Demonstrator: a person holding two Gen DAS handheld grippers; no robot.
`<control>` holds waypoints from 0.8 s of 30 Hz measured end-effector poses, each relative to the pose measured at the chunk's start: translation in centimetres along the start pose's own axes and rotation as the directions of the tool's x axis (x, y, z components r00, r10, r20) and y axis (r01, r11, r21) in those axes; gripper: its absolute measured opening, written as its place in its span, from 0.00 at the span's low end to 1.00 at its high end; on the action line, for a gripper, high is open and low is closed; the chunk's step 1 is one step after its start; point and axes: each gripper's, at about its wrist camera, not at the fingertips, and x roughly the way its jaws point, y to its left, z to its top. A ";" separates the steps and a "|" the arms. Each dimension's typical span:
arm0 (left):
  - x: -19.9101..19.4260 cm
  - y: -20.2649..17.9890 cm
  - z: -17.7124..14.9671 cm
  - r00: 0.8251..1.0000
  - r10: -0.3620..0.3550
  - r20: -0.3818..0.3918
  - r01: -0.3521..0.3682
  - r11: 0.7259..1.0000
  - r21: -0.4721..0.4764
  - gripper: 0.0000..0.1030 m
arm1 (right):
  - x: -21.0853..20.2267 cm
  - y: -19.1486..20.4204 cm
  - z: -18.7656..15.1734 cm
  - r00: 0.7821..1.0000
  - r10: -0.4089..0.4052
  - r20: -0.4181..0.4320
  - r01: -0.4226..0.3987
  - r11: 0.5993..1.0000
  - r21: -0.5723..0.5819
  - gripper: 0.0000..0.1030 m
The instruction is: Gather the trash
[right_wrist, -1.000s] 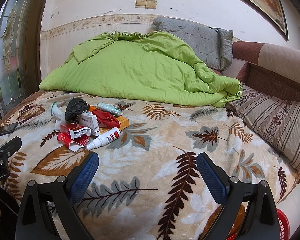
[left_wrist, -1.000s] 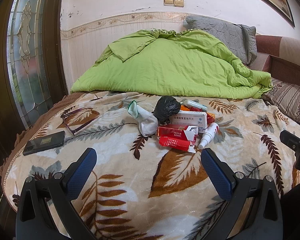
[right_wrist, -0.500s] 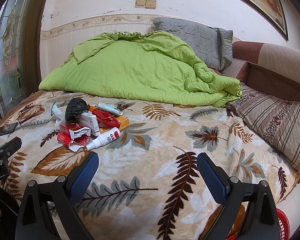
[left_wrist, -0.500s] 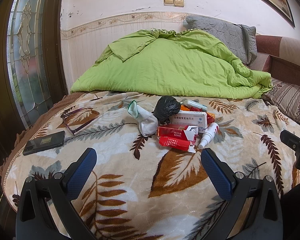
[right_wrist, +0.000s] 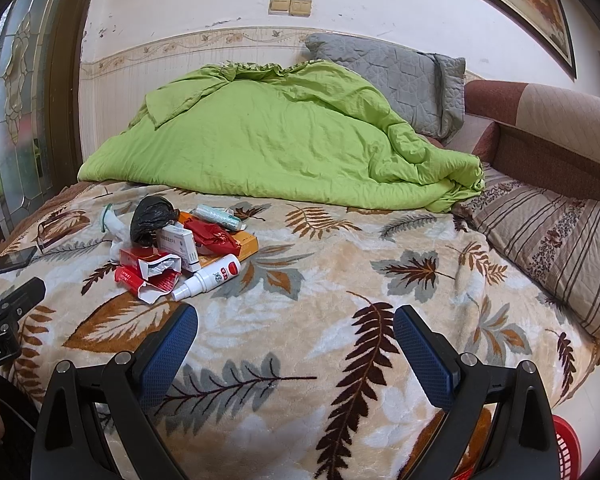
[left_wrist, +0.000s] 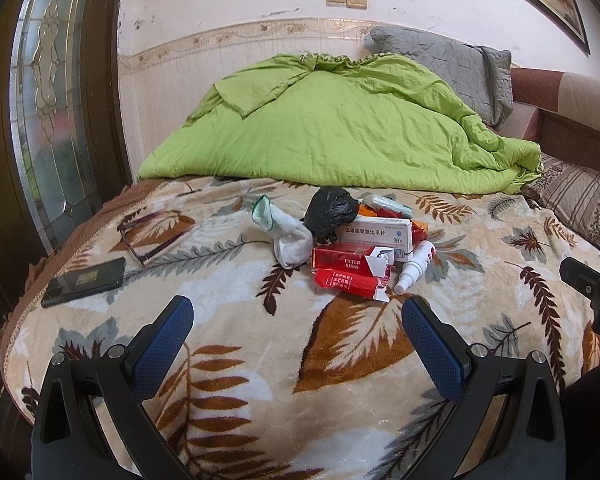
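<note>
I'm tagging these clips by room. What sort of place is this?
Most likely a home bedroom: a bed under a leaf-print blanket, a heaped green duvet and a grey pillow against the wall.

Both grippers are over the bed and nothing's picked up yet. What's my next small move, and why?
Probably ease the left gripper forward toward the red cigarette pack: its jaws are open and empty, and that pack is the trash pile's nearest piece, straight ahead. The right gripper sits further right.

Bed covered by beige leaf-print fleece blanket [left_wrist: 228, 364]. Crumpled lime-green duvet [left_wrist: 340, 128] at far side, grey quilted pillow [right_wrist: 392, 76] behind it. Black smartphone [left_wrist: 85, 282] and thin-framed eyeglasses [left_wrist: 140, 236] near left edge.
</note>
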 end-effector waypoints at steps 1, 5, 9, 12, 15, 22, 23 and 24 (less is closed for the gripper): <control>0.2 0.3 0.0 1.000 -0.003 -0.007 0.003 1.000 -0.009 1.00 | 0.1 -0.3 -0.1 1.000 0.007 -0.006 -0.007 1.000 0.008 0.97; 1.4 1.3 -0.1 0.998 -0.021 -0.054 0.017 0.997 -0.071 1.00 | 0.7 -0.9 -0.2 0.999 0.043 -0.032 -0.041 0.998 0.045 0.97; 2.2 2.0 -0.1 0.995 -0.046 -0.090 0.036 0.992 -0.117 1.00 | 2.2 -1.2 -0.3 0.990 0.114 -0.088 -0.107 0.991 0.084 0.89; 2.6 2.0 -0.1 0.992 -0.068 -0.107 0.054 0.990 -0.131 1.00 | 3.8 -0.8 0.1 0.975 0.173 -0.142 -0.155 0.980 0.128 0.84; 3.0 2.0 -0.1 0.990 -0.088 -0.114 0.072 0.988 -0.137 0.99 | 5.8 -0.6 0.2 0.946 0.252 -0.202 -0.210 0.956 0.206 0.78; 4.2 1.6 0.0 0.980 -0.122 -0.156 0.101 0.986 -0.134 0.73 | 10.9 0.3 1.1 0.890 0.347 -0.296 -0.244 0.911 0.334 0.64; 4.5 1.6 -0.1 0.976 -0.135 -0.168 0.112 0.984 -0.142 0.70 | 11.5 0.4 1.4 0.884 0.357 -0.301 -0.249 0.906 0.344 0.62; 4.7 1.7 -0.1 0.973 -0.148 -0.176 0.121 0.981 -0.152 0.69 | 12.2 0.8 1.9 0.877 0.371 -0.306 -0.257 0.899 0.354 0.62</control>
